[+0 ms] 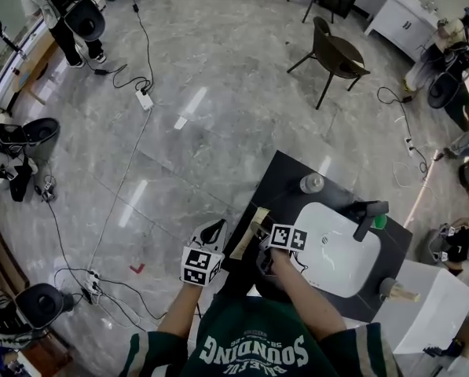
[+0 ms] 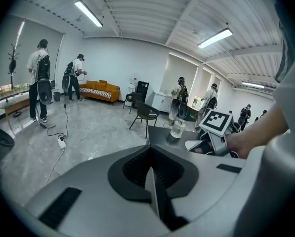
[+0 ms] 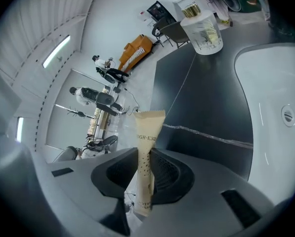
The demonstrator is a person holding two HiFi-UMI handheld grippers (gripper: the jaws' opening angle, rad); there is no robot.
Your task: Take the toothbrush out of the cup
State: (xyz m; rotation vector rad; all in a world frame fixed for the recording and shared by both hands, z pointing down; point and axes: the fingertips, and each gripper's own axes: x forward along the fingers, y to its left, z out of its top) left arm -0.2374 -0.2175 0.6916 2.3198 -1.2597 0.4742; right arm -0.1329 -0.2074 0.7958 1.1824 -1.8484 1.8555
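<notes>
Here we have the right hand-held gripper (image 3: 145,154) clamped on the toothbrush (image 3: 148,132), which sits in a cream paper sleeve. In the right gripper view the sleeve stands upright between the two pads and sticks out well past them. It is printed with dark letters near its top.

From the head view, the toothbrush (image 1: 246,238) hangs over the near left edge of the dark bench (image 1: 285,183). It is in no cup, and it slants away from the right hand-held gripper (image 1: 259,232). A white basin (image 1: 340,258) is set into the bench just right of that gripper, with a black tap (image 1: 368,214) at its far side. A clear glass jar (image 1: 311,183) stands on the bench beyond the basin, well apart from the toothbrush. We see the same jar (image 3: 204,31) at the top of the right gripper view. At the near right end of the bench stands a grey cup (image 1: 388,287) with a pale stick-like thing poking from it.

The left hand-held gripper (image 2: 149,157) has its jaws together with nothing between them. In the head view we find it (image 1: 216,226) just left of the bench, beside the toothbrush but apart from it.
</notes>
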